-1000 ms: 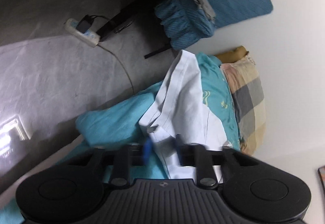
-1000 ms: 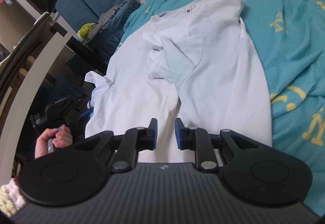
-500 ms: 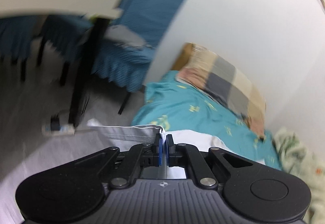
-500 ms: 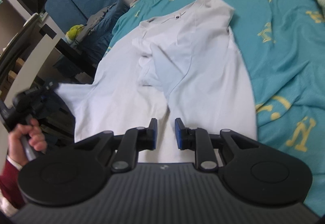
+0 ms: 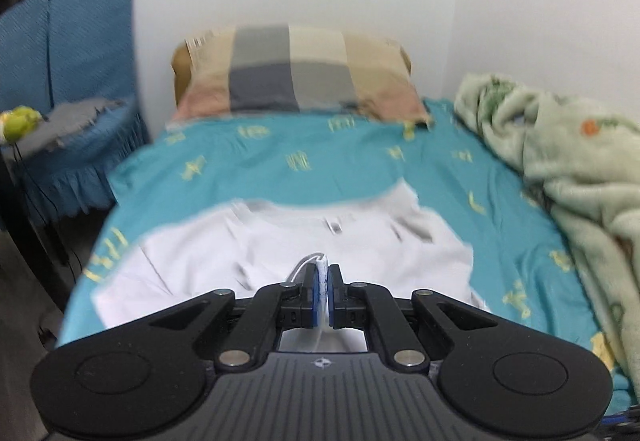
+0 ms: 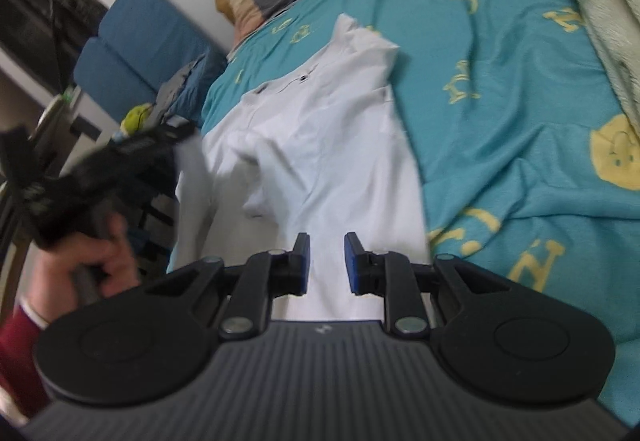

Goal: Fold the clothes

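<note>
A white T-shirt (image 5: 280, 241) lies spread on the teal bed sheet (image 5: 320, 161), collar toward the pillow. My left gripper (image 5: 324, 273) is shut on a thin edge of the shirt and holds it up above the shirt's lower part. In the right wrist view the same shirt (image 6: 320, 145) lies crumpled along the bed, and my right gripper (image 6: 326, 265) is open and empty just above its near hem. The left gripper (image 6: 132, 157) shows there as a dark blur at the left, held by a hand.
A checked pillow (image 5: 296, 73) lies at the head of the bed by the white wall. A pale green blanket (image 5: 560, 161) is heaped along the right side. A blue chair (image 5: 68, 81) with grey cloth stands at the left.
My left gripper has closed on the shirt's edge and swung up from the bedside to face the pillow, lifting the cloth. My right gripper has stayed open over the hem and moved slightly forward.
</note>
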Tool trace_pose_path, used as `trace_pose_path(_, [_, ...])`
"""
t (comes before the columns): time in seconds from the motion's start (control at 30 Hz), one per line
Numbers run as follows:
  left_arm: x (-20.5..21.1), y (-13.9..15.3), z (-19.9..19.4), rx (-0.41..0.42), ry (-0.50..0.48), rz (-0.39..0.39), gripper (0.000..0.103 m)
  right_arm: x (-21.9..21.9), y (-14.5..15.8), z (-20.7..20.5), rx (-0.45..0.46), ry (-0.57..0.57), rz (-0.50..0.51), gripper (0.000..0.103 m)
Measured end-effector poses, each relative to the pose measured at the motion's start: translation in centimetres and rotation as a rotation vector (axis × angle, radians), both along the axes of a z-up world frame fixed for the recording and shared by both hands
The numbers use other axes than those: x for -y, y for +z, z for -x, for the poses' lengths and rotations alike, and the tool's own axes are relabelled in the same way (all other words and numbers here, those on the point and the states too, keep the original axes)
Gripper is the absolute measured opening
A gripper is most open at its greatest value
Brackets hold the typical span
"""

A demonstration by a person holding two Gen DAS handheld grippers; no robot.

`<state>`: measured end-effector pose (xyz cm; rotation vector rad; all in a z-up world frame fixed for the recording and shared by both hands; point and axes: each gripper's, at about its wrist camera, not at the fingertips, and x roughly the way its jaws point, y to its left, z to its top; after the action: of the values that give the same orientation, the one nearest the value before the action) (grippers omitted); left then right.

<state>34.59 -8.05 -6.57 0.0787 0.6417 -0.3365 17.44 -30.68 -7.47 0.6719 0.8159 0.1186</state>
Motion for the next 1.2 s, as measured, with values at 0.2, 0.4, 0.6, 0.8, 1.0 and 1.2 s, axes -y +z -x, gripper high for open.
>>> trace_pose_path(0.2, [1.3, -3.7, 0.4, -0.103, 0.011, 0.019, 0.026, 1.2, -0.2, 0.0, 0.022, -0.019, -0.014, 0.022])
trace_pose_path(0.4, [-1.7, -1.7, 5.4, -0.103, 0.005, 0.033, 0.044, 1.1, 0.4, 0.0, 0.079, 0.006, 0.002, 0.022])
trace_pose_path(0.6, [-5.7, 2.1, 14.7, -0.107, 0.065, 0.058, 0.049, -0.4, 2.0, 0.7, 0.196, 0.073, 0.052, 0.022])
trace_pose_path(0.8, [-8.8, 2.6, 20.1, -0.160, 0.082, 0.083, 0.050, -3.0, 3.4, 1.3, 0.272, 0.152, 0.123, 0.022])
trace_pose_path(1.0, [-9.9, 2.7, 21.0, -0.137, 0.037, 0.079, 0.050, -6.5, 4.1, 2.0, 0.335, 0.238, 0.181, 0.023])
trace_pose_path(1.2, [-12.6, 1.8, 20.8, -0.117, 0.021, 0.064, 0.047, -10.1, 5.2, -0.9, 0.351, 0.274, 0.207, 0.036])
